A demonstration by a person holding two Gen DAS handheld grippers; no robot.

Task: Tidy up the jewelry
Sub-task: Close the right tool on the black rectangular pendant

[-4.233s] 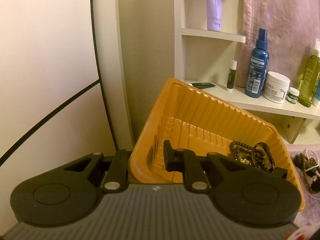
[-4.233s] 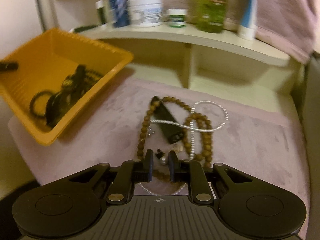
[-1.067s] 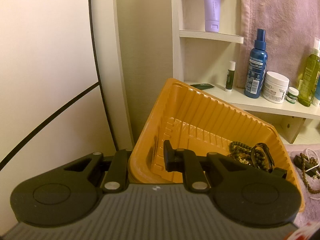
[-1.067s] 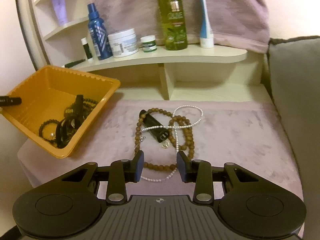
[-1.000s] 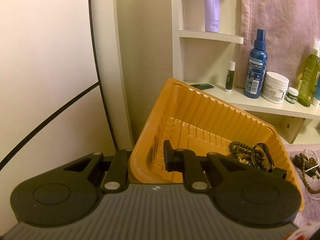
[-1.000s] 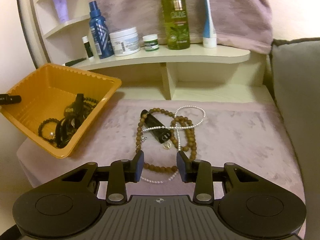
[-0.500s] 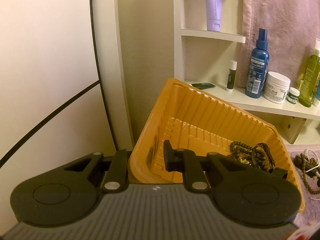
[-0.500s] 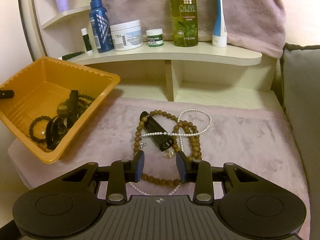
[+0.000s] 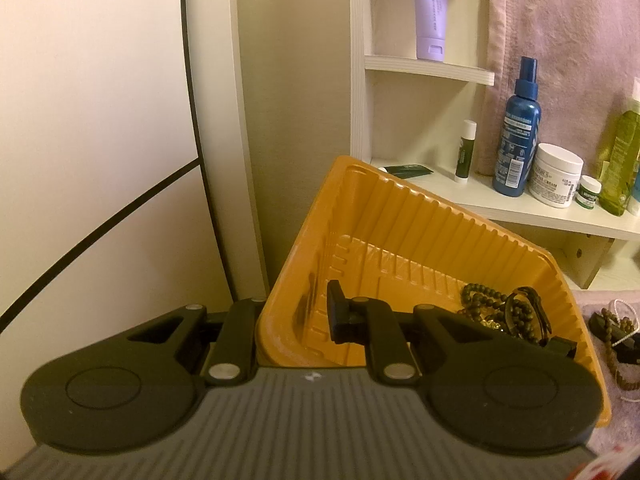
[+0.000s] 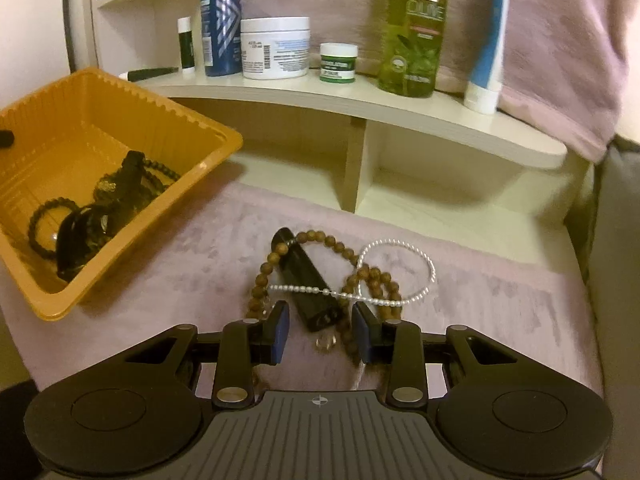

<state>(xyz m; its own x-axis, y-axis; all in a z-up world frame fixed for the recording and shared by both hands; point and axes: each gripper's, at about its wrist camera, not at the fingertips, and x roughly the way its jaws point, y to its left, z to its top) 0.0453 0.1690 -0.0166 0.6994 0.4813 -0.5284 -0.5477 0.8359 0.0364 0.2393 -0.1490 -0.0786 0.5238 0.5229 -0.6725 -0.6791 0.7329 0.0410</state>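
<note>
**A:** Where's the jewelry that's left?

**B:** In a tangle on the mauve cloth [image 10: 500,312], to the right of the tray [image 10: 120,128]: a brown bead strand [image 10: 262,276], a pearl strand [image 10: 400,246] and a black case [image 10: 306,280], with the pearls lying across the case and the beads. A small clear piece [image 10: 326,342] sits at the near end of the case. The tray already holds dark bracelets [image 10: 84,224].

**A:** And the grippers?

**B:** The right gripper [image 10: 320,330] hangs over the near end of the case, jaws spread, nothing between them. The left gripper [image 9: 294,326] has its jaws clamped on the tray's near wall, one finger inside, one outside, and the tray sits tilted.

**A:** How will that pile handle?

**B:** I'd guess everything is light. The strands are limp and will drape and swing; lifting one likely drags the others, since they overlap. The pearl strand looks thin and probably the most fragile. The case is rigid and smooth, so possibly slippery.

**A:** Best hold?

**B:** Across the case's narrow sides near its end, clear of the pearls. For a strand, pinch a free loop away from the crossings.
</note>
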